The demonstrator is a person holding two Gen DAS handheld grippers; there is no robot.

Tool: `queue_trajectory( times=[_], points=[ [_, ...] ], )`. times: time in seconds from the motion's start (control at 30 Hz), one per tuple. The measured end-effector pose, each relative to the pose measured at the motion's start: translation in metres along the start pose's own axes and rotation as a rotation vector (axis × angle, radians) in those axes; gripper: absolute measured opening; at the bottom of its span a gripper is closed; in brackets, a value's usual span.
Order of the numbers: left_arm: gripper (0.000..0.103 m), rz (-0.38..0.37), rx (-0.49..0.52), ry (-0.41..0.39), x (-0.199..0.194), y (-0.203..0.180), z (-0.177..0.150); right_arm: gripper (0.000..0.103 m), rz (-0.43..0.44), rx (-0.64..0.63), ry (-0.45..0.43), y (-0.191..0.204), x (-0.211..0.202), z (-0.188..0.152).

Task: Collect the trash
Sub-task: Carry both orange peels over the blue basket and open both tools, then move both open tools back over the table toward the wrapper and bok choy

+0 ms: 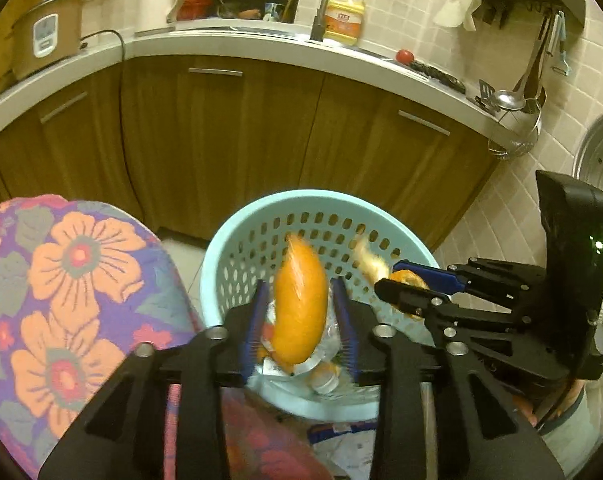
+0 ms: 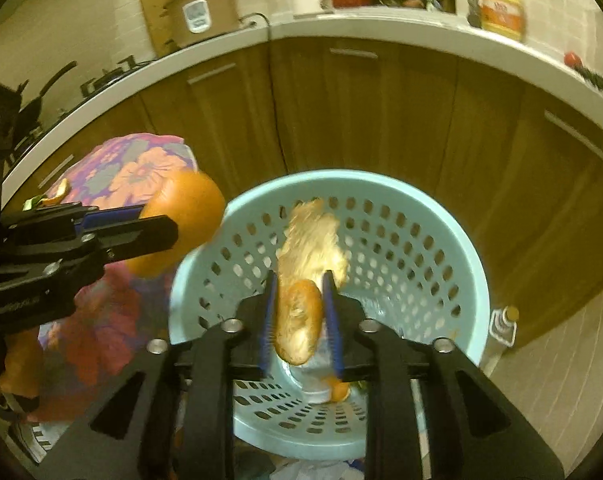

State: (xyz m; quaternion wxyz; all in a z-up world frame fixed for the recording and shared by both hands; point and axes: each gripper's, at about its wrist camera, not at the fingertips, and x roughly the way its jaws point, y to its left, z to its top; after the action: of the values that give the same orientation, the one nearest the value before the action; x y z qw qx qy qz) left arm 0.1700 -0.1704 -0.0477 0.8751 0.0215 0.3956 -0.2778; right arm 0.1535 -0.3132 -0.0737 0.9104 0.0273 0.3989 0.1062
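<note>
A light blue perforated trash basket (image 1: pixel 237 240) (image 2: pixel 433 216) stands on the floor by the cabinets. My left gripper (image 1: pixel 301 312) is shut on a large orange peel (image 1: pixel 299 300) and holds it over the basket; it also shows in the right wrist view (image 2: pixel 181 220). My right gripper (image 2: pixel 299 320) is shut on a pale orange peel (image 2: pixel 301 312), pith side up, above the basket's middle; it also shows in the left wrist view (image 1: pixel 405 284). A plastic bottle (image 2: pixel 321 376) and peel scraps lie in the basket's bottom.
A table with a flowered cloth (image 1: pixel 73 280) (image 2: pixel 141 168) stands left of the basket, with a peel scrap (image 2: pixel 57 196) on it. Brown cabinets (image 1: pixel 221 140) and a white counter (image 1: pixel 261 44) curve behind. Paper litter (image 1: pixel 341 448) lies on the floor in front. A small bottle (image 2: pixel 505 324) stands right of the basket.
</note>
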Motion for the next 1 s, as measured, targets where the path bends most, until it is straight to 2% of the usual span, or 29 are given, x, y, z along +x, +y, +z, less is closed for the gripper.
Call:
queue_trajectory(
  times=[0.23,0.4,0.5,0.57,0.6,0.63,1.0],
  points=[
    [0.039,0.006,-0.031,-0.04,-0.023,0.016,-0.002,0.025,0.005,0.013,-0.016,0.001,-0.007,0.003],
    [0.041,0.038,-0.064,-0.092,-0.057,0.036,-0.006,0.025,0.051,-0.043,-0.05,0.032,-0.018,0.014],
    [0.044,0.063,-0.089,-0.131,-0.082,0.051,-0.008,0.027,0.099,-0.1,-0.078,0.066,-0.025,0.026],
    [0.048,0.098,-0.109,-0.169,-0.105,0.065,-0.013,0.033,0.122,-0.136,-0.092,0.087,-0.027,0.033],
    [0.051,0.11,-0.119,-0.184,-0.115,0.071,-0.015,0.041,0.134,-0.157,-0.097,0.1,-0.027,0.037],
    [0.051,0.121,-0.132,-0.202,-0.126,0.078,-0.018,0.044,0.144,-0.17,-0.101,0.109,-0.027,0.04],
    [0.053,0.322,-0.272,-0.345,-0.24,0.166,-0.059,0.044,0.309,-0.404,-0.128,0.264,-0.019,0.067]
  ],
)
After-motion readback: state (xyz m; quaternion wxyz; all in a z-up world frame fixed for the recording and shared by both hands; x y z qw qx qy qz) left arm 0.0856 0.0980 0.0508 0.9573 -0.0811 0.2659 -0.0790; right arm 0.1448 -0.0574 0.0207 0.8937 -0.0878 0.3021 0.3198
